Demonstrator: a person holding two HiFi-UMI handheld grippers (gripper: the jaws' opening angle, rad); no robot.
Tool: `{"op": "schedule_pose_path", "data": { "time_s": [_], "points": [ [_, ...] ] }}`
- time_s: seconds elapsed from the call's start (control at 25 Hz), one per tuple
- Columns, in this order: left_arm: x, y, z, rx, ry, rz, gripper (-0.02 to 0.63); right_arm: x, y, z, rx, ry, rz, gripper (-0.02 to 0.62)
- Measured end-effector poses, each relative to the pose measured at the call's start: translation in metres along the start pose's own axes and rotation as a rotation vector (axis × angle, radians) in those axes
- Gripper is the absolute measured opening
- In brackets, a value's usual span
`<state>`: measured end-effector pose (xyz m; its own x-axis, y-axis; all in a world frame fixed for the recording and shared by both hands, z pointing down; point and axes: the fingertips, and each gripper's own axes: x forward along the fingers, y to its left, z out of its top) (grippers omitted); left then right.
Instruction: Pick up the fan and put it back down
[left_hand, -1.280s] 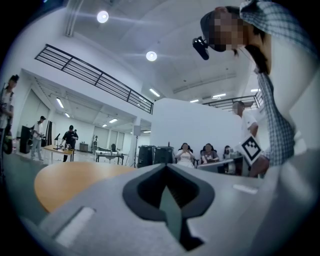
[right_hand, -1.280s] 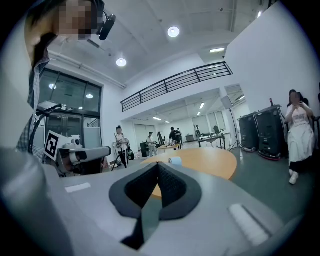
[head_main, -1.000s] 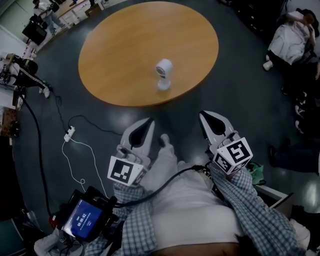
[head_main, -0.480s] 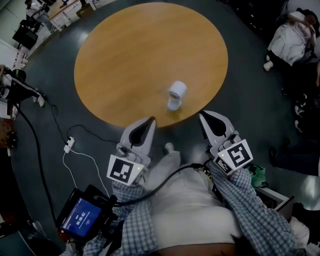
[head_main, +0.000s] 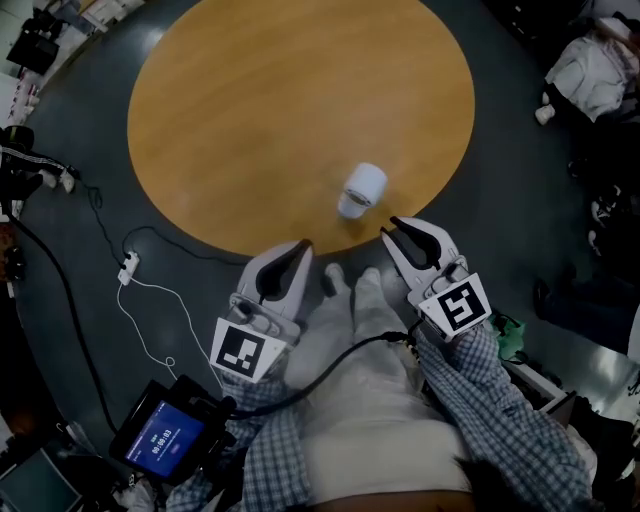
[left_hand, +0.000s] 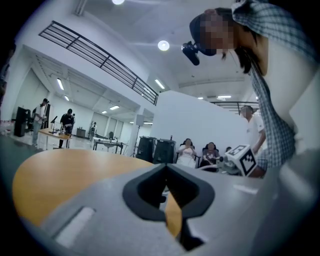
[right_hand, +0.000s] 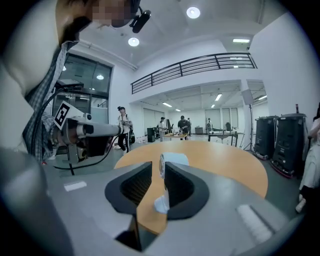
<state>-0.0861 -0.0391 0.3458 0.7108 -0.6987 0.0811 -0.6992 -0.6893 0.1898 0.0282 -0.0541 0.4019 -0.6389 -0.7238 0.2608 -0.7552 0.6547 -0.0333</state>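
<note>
A small white fan (head_main: 362, 188) stands on the round wooden table (head_main: 280, 120), close to its near edge. My right gripper (head_main: 390, 226) sits just short of the fan, at the table edge. Its jaws have just been opening and show a narrow gap with nothing between them. In the right gripper view the fan (right_hand: 173, 160) shows through that gap, beyond the right gripper (right_hand: 158, 165). My left gripper (head_main: 304, 245) is to the fan's left at the table edge. In the left gripper view the left gripper (left_hand: 166, 166) has its tips together and empty.
A cable and power strip (head_main: 128, 268) lie on the dark floor at the left. A tablet (head_main: 165, 440) hangs at the person's waist. People sit beyond the table at upper right (head_main: 590, 65). Black speaker cabinets (right_hand: 282, 142) stand beyond the table.
The table and fan have come nearer and lower in the head view. Both grippers now reach the table's near edge. The right jaws have parted a little.
</note>
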Motion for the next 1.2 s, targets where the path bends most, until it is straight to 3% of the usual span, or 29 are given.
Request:
{"op": "schedule_pose_path", "data": {
  "time_s": [0.16, 0.32, 0.56, 0.8, 1.2],
  "points": [
    [0.004, 0.003, -0.004, -0.011, 0.017, 0.028, -0.002, 0.016, -0.001, -0.022, 0.006, 0.048, 0.048, 0.098],
    [0.015, 0.001, -0.006, 0.024, 0.043, 0.026, -0.002, 0.033, -0.007, -0.047, -0.084, 0.096, 0.07, 0.097],
    [0.021, 0.01, -0.024, 0.012, 0.086, 0.033, -0.002, 0.061, -0.012, -0.068, -0.056, 0.103, 0.083, 0.147],
    [0.016, 0.017, -0.03, -0.041, 0.098, 0.086, -0.002, 0.078, -0.012, -0.064, 0.017, 0.064, 0.12, 0.166],
    [0.015, 0.033, -0.031, -0.072, 0.084, 0.14, -0.002, 0.1, -0.004, -0.047, -0.006, -0.004, 0.166, 0.145]
  ]
}}
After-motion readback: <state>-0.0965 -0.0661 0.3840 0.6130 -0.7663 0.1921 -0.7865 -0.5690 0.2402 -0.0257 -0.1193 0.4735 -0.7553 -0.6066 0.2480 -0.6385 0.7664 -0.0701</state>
